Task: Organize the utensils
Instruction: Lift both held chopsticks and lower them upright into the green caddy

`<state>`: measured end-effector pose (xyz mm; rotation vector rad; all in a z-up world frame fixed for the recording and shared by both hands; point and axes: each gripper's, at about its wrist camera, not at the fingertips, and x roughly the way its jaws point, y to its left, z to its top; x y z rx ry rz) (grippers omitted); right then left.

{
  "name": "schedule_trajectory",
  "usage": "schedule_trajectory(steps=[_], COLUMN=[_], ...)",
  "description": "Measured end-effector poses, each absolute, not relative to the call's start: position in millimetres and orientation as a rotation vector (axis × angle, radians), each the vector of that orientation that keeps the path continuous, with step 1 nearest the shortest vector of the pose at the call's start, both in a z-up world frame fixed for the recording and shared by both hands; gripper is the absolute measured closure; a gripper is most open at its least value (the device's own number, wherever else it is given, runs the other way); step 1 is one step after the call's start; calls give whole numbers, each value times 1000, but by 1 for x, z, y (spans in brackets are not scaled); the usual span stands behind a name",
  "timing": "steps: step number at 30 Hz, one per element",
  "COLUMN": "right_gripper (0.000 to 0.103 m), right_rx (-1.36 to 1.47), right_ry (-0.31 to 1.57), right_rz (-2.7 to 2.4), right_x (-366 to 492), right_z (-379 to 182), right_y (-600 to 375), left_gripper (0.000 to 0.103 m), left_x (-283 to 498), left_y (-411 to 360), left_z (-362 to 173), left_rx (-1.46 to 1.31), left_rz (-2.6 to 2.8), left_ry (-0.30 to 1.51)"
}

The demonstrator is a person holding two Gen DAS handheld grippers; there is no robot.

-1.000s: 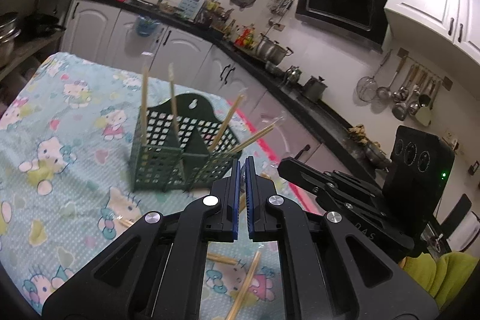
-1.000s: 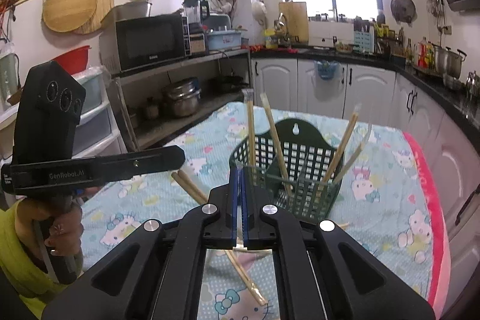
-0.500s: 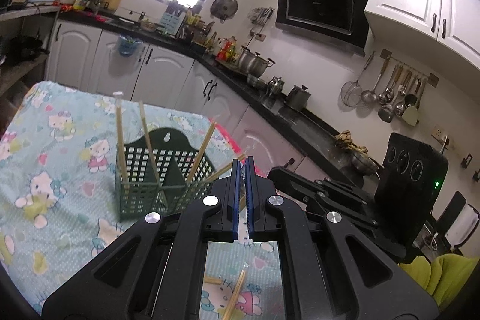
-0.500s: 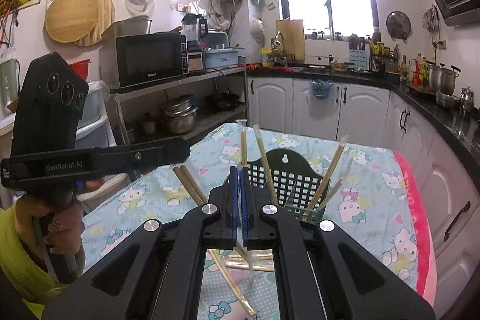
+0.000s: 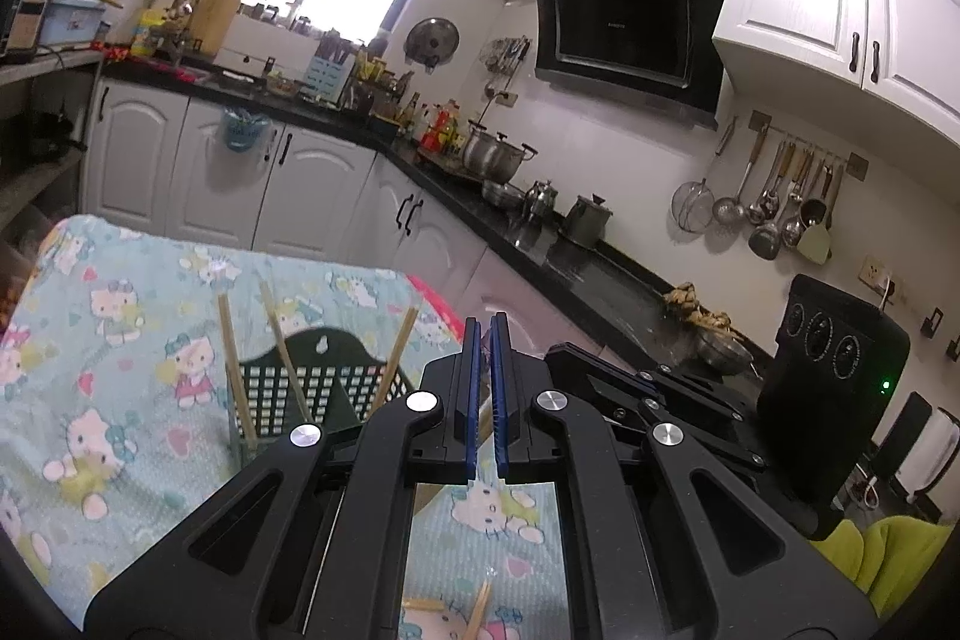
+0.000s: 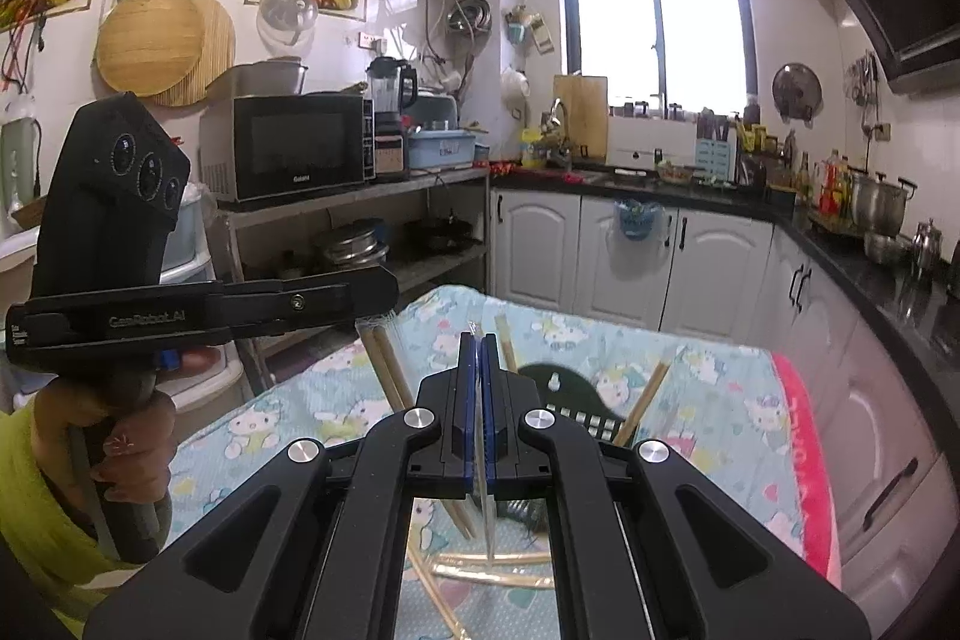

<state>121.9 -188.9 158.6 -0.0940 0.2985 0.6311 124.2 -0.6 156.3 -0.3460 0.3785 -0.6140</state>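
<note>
Raised and drawn back over the last second: left hand-held gripper (image 5: 485,340) and right hand-held gripper (image 6: 478,343), with the green basket (image 5: 324,376) now lower and smaller in both views.

Left hand-held gripper:
- Pads close together, narrow gap visible in the left wrist view.
- In the right wrist view, clamped on the upper end of a chopstick pair (image 6: 396,382), slanting down and to the right towards the counter (image 5: 120,340).
- Held above the counter, left of the right hand-held gripper.

Right hand-held gripper:
- Pads almost touching, pinching a thin clear-sleeved stick (image 6: 487,520).
- Stick roughly upright, top just above the fingertips, lower end hanging above the loose chopsticks (image 6: 498,559).

Task items:
- Green basket standing upright on the counter, on the cartoon-cat cloth (image 5: 90,460), ahead of both hand-held grippers.
- Three basket chopsticks (image 5: 237,370) visible in the left wrist view, leaning at different angles; compartment not discernible.
- Loose chopsticks lying flat on the cloth, near the basket on its near side, partly hidden behind the right hand-held gripper body.
</note>
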Motion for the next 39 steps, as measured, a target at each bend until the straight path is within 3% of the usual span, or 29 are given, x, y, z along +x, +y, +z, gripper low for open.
schedule_trajectory(steps=[23, 39], right_gripper=[101, 101], right_rx=[-63, -43], right_ry=[211, 238], right_rz=[540, 525], right_x=[184, 225], right_z=[212, 209], right_y=[-195, -179], left_gripper=[102, 102], left_x=[173, 197], left_y=[4, 32], left_z=[221, 204], left_rx=[-283, -293], left_rz=[-530, -443], left_ry=[255, 285])
